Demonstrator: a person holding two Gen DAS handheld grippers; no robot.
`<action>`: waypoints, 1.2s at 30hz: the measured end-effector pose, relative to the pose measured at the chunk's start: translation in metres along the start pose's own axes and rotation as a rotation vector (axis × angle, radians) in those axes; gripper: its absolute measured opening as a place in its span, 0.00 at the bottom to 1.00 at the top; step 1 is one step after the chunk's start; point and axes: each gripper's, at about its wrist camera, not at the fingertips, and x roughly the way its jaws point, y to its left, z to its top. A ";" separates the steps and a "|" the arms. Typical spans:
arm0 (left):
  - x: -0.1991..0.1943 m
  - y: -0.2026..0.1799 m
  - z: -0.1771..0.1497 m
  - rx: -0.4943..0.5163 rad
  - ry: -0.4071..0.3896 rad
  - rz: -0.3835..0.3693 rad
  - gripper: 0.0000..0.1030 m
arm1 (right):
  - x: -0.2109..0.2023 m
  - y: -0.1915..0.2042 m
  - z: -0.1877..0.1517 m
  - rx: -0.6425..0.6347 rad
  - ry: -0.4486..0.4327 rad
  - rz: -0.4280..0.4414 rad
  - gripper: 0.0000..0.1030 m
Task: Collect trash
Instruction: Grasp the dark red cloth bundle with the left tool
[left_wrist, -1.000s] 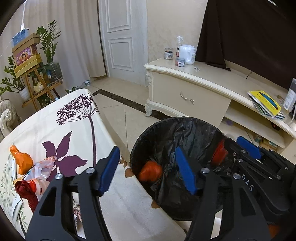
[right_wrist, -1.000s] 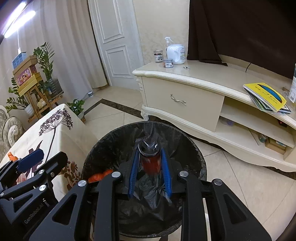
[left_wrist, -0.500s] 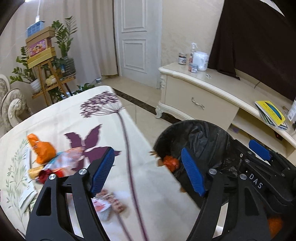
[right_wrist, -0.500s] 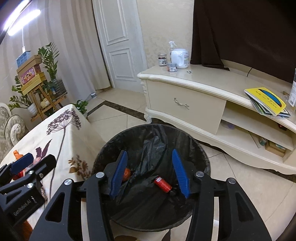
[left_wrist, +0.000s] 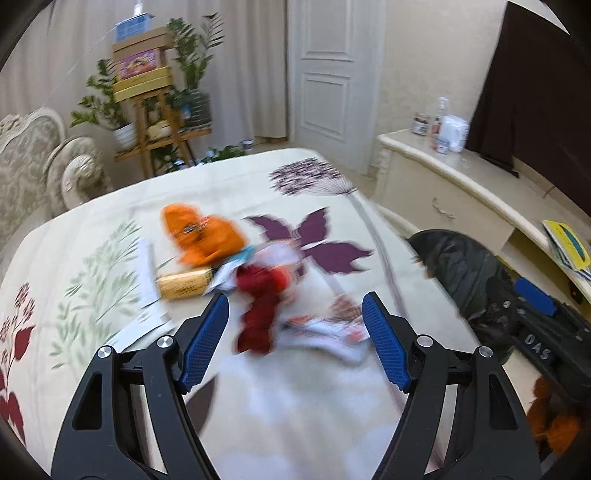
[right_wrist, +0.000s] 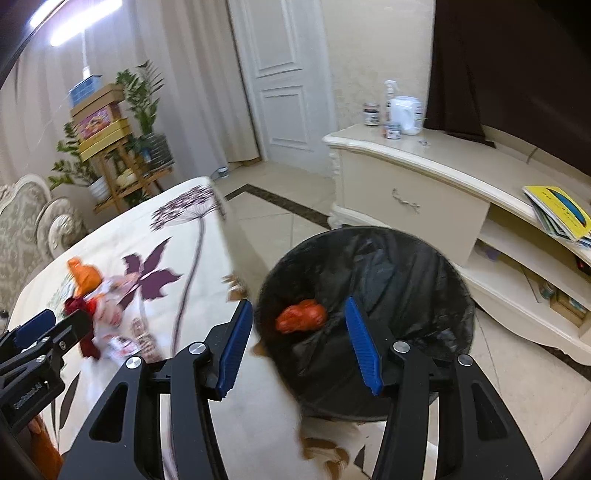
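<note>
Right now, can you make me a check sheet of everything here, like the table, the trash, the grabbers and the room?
Surface: table under a flowered cloth.
Job's things: orange wrapper, gold packet, dark red wrapper and white wrappers lie on it; black-lined bin on the floor beside it holds an orange-red piece.
Clutter: paper sheets.
Grippers: left gripper jaws open, empty; right gripper jaws just opened, empty, over the bin.
Cables: nothing seen.
Surroundings: cabinet, door, plant stand, sofa.

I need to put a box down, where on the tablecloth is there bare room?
Bare cloth lies between the trash pile and the tablecloth's far edge by the sofa, and around the dandelion print. It is crowded mid-table, just ahead of the left gripper.
</note>
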 end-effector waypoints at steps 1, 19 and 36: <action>0.000 0.009 -0.004 -0.011 0.010 0.012 0.71 | -0.001 0.005 -0.002 -0.009 0.004 0.007 0.51; 0.008 0.059 -0.028 -0.071 0.063 0.036 0.71 | 0.001 0.068 -0.019 -0.127 0.054 0.085 0.51; 0.041 0.033 -0.010 -0.037 0.093 -0.056 0.34 | 0.012 0.052 -0.012 -0.093 0.066 0.077 0.51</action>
